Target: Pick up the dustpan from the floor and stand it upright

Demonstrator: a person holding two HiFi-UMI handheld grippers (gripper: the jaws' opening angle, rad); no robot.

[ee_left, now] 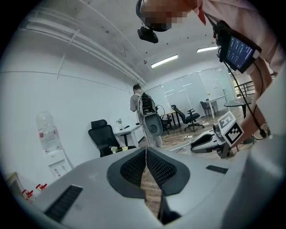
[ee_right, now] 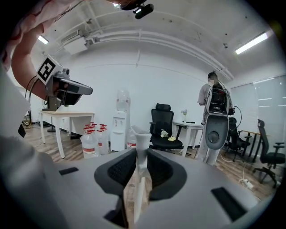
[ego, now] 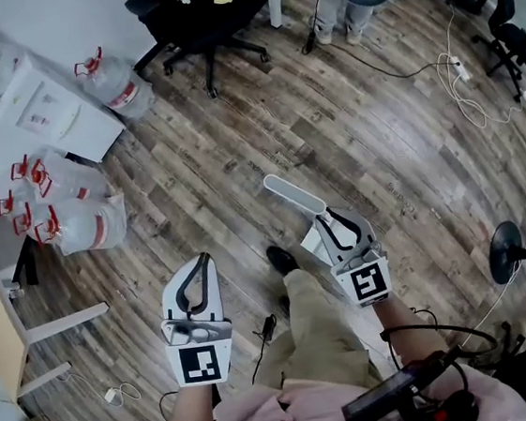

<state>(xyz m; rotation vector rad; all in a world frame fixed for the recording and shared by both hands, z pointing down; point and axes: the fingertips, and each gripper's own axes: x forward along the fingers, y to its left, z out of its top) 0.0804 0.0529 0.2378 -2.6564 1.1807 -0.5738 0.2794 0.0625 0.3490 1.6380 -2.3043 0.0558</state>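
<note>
Floor: wood planks [ego: 396, 133], running under every item listed.
Office chair: black, on a star base [ego: 199, 19], at the far end of the floor from the wearer (taken as the reference item).
Water dispenser: white cabinet [ego: 53, 106], left of the office chair, against the wall.
Water bottles: clear with red caps [ego: 74, 212], a cluster left of the office chair and nearer the wearer than it.
Dustpan: white [ego: 289, 192], well apart from the office chair on the wearer's side, its long handle slanting back towards the chair. In the right gripper view the handle [ee_right: 141, 138] stands up between the jaws, with the chair behind it. Whether the pan touches the floor cannot be told.
Right gripper: [ego: 332, 218], on the wearer's side of the office chair, jaws clamped narrow on the dustpan handle [ee_right: 141, 156].
Left gripper: [ego: 201, 259], left of the right gripper and well apart from the chair, pads pressed together with nothing between them [ee_left: 145, 152].
Shoe: dark [ego: 281, 259], between the two grippers.
</note>
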